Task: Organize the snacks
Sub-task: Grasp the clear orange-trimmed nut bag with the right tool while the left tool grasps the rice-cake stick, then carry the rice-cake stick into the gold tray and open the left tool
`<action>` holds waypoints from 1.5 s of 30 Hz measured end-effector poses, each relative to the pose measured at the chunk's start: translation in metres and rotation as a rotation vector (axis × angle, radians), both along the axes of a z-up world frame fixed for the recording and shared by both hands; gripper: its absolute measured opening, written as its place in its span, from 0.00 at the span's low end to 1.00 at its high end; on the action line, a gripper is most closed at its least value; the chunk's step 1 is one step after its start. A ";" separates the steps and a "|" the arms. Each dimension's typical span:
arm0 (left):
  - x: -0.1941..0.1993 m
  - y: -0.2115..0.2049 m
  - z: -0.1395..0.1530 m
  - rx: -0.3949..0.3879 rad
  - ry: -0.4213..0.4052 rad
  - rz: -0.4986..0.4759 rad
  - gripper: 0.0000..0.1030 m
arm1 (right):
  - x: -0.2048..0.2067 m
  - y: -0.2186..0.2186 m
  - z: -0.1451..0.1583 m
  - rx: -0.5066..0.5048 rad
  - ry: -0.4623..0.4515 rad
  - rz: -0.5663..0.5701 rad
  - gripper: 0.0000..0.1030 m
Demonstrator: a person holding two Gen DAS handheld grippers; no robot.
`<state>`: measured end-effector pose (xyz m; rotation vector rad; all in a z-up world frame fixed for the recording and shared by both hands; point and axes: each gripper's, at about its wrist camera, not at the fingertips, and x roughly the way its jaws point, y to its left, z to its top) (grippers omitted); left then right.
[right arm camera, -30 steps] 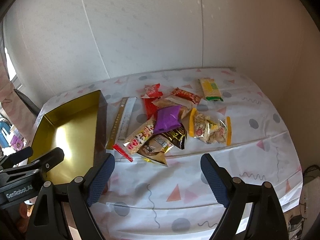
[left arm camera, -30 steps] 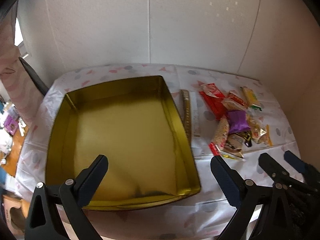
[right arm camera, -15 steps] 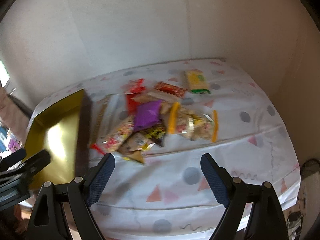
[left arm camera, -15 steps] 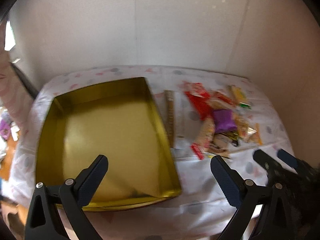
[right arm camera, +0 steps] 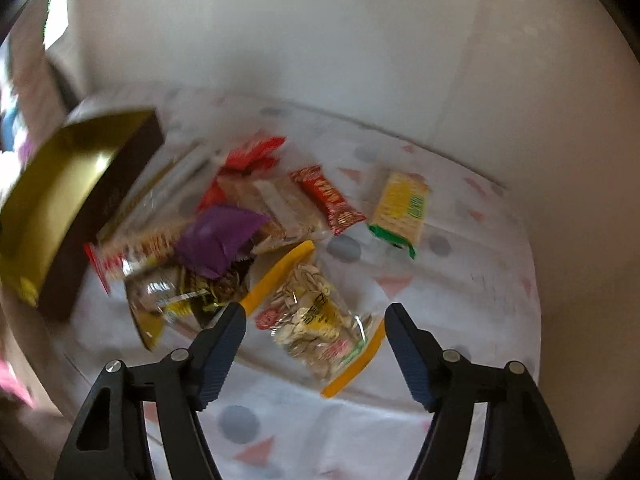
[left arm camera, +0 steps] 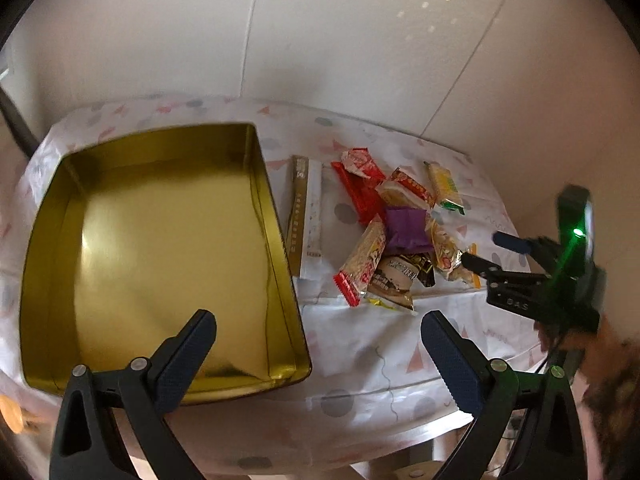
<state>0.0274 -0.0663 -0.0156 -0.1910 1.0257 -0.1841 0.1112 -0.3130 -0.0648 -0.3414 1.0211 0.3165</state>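
A pile of snack packets lies on the patterned cloth, with a purple packet (left arm camera: 406, 226) in its middle. An empty gold tin (left arm camera: 160, 240) stands left of the pile. My left gripper (left arm camera: 320, 344) is open, above the tin's near right corner, with nothing between its fingers. My right gripper (right arm camera: 314, 332) hangs low over the near end of the pile, its jaws closing. A clear bag of seeds with yellow edges (right arm camera: 316, 320) lies between its fingers, and the pads stand just clear of it. The left wrist view shows the right gripper (left arm camera: 486, 250) at the pile's right edge.
A long gold and white stick box (left arm camera: 306, 212) lies beside the tin's right wall. A red bar (right arm camera: 328, 200) and a yellow-green packet (right arm camera: 400, 208) lie farther back. White walls close the table's far side. The table edge (left arm camera: 400, 392) runs near my grippers.
My right gripper has come down and forward to the pile and rolled; its jaws have narrowed around the seed bag. The left gripper has turned slightly and stays open.
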 end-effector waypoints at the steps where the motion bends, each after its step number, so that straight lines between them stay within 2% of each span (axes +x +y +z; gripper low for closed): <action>1: 0.000 -0.002 0.002 0.019 -0.010 -0.008 1.00 | 0.004 0.001 -0.003 -0.005 0.018 0.028 0.71; 7: 0.011 -0.012 0.005 0.080 -0.018 -0.062 1.00 | 0.029 0.000 -0.031 0.008 0.117 0.112 0.71; 11: 0.018 -0.019 0.005 0.089 -0.011 -0.090 1.00 | 0.034 -0.005 -0.041 0.046 0.143 0.083 0.70; 13: 0.022 -0.025 0.005 0.107 -0.010 -0.104 1.00 | 0.035 -0.010 -0.045 0.089 0.168 0.046 0.61; 14: 0.024 -0.029 0.004 0.116 -0.011 -0.115 1.00 | 0.033 -0.012 -0.046 0.113 0.179 0.022 0.53; 18: 0.038 -0.050 -0.001 0.154 -0.024 -0.184 0.99 | 0.027 -0.033 -0.048 0.235 0.203 -0.155 0.43; 21: 0.055 -0.068 -0.012 0.180 -0.002 -0.243 0.89 | 0.021 -0.053 -0.051 0.338 0.232 -0.294 0.41; 23: 0.070 -0.080 -0.023 0.211 0.024 -0.274 0.88 | 0.015 -0.058 -0.052 0.367 0.231 -0.332 0.41; 26: 0.087 -0.093 -0.041 0.264 0.070 -0.312 0.85 | 0.005 -0.062 -0.053 0.382 0.231 -0.347 0.42; 27: 0.091 -0.097 -0.046 0.280 0.085 -0.323 0.79 | 0.001 -0.063 -0.053 0.380 0.235 -0.351 0.44; 30: 0.099 -0.106 -0.060 0.330 0.116 -0.354 0.75 | -0.004 -0.065 -0.054 0.351 0.262 -0.342 0.47; 33: 0.104 -0.109 -0.071 0.347 0.130 -0.374 0.68 | -0.015 -0.065 -0.049 0.333 0.263 -0.320 0.49; 35: 0.107 -0.109 -0.075 0.347 0.131 -0.384 0.63 | -0.021 -0.065 -0.047 0.303 0.247 -0.315 0.54; 36: 0.108 -0.110 -0.077 0.348 0.127 -0.396 0.57 | -0.023 -0.065 -0.047 0.290 0.242 -0.320 0.56; 37: 0.109 -0.110 -0.078 0.353 0.127 -0.411 0.43 | -0.024 -0.064 -0.047 0.280 0.234 -0.329 0.56; 39: 0.112 -0.110 -0.083 0.340 0.155 -0.447 0.32 | -0.028 -0.065 -0.046 0.276 0.222 -0.366 0.56; 41: 0.114 -0.105 -0.083 0.314 0.156 -0.456 0.32 | -0.029 -0.062 -0.048 0.271 0.222 -0.405 0.56; 43: 0.116 -0.098 -0.083 0.254 0.168 -0.451 0.30 | -0.032 -0.061 -0.049 0.262 0.220 -0.434 0.56; 44: 0.117 -0.095 -0.082 0.231 0.170 -0.449 0.30 | -0.034 -0.061 -0.050 0.261 0.219 -0.460 0.51; 45: 0.116 -0.091 -0.079 0.215 0.162 -0.451 0.29 | -0.035 -0.062 -0.052 0.273 0.221 -0.485 0.39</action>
